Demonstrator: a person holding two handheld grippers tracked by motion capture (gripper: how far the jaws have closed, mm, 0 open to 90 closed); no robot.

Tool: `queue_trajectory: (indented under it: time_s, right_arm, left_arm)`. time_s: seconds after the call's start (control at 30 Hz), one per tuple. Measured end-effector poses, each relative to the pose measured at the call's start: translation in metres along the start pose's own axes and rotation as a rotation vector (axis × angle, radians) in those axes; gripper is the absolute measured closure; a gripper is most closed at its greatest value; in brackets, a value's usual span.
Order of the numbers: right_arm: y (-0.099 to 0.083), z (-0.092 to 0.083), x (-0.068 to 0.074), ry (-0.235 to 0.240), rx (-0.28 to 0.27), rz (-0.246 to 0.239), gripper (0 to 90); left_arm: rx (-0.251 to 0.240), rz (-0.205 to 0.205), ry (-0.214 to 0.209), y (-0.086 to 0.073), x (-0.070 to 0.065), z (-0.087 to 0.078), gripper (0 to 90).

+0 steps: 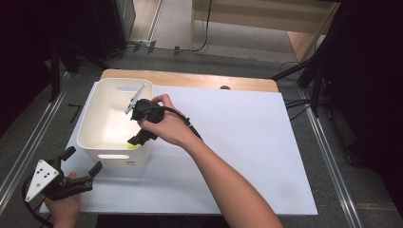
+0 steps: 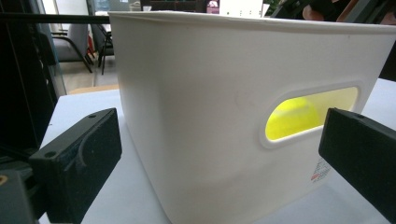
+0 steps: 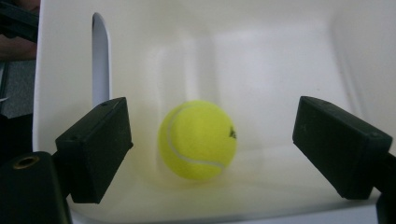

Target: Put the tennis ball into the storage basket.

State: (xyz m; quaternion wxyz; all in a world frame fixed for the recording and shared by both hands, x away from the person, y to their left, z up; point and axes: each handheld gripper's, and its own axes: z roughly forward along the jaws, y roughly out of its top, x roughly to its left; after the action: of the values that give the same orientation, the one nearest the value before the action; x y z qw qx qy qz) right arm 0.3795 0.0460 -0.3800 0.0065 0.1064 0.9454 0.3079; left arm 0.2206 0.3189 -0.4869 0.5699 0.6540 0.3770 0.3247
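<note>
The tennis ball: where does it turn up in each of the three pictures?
High view: tennis ball peeks out as a yellow sliver inside the white bin, near its front wall, just under the right hand-held gripper.
Left gripper view: it glows yellow through the bin's handle slot.
Right gripper view: it rests on the bin floor, between the open jaws.
Shared landmark: the white bin.
</note>
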Motion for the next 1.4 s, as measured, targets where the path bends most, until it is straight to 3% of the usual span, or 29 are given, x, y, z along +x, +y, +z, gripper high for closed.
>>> queue_trajectory:
  time_s: [0.1,0.17,0.37,0.57,1.4]
  right_arm:
    - [-0.002,-0.008,0.001,-0.004,-0.030,0.001,7.6]
    - [-0.004,-0.013,0.002,-0.010,-0.053,-0.002,0.8]
    - [-0.011,-0.030,0.007,-0.037,-0.113,-0.006,0.4]
    - [-0.025,-0.043,0.009,-0.072,-0.144,0.019,0.0]
    - [-0.103,-0.076,0.006,-0.167,-0.215,0.150,0.0]
  left_arm:
    - [0.000,0.001,0.000,0.000,0.000,0.000,0.0]
    - [0.000,0.000,0.002,0.000,0.000,0.000,0.0]
    - [0.006,0.008,0.006,0.000,-0.001,0.000,0.0]
    - [0.006,0.008,0.004,0.000,-0.001,0.001,0.0]
    - [0.010,0.011,0.006,0.000,-0.001,0.000,0.0]
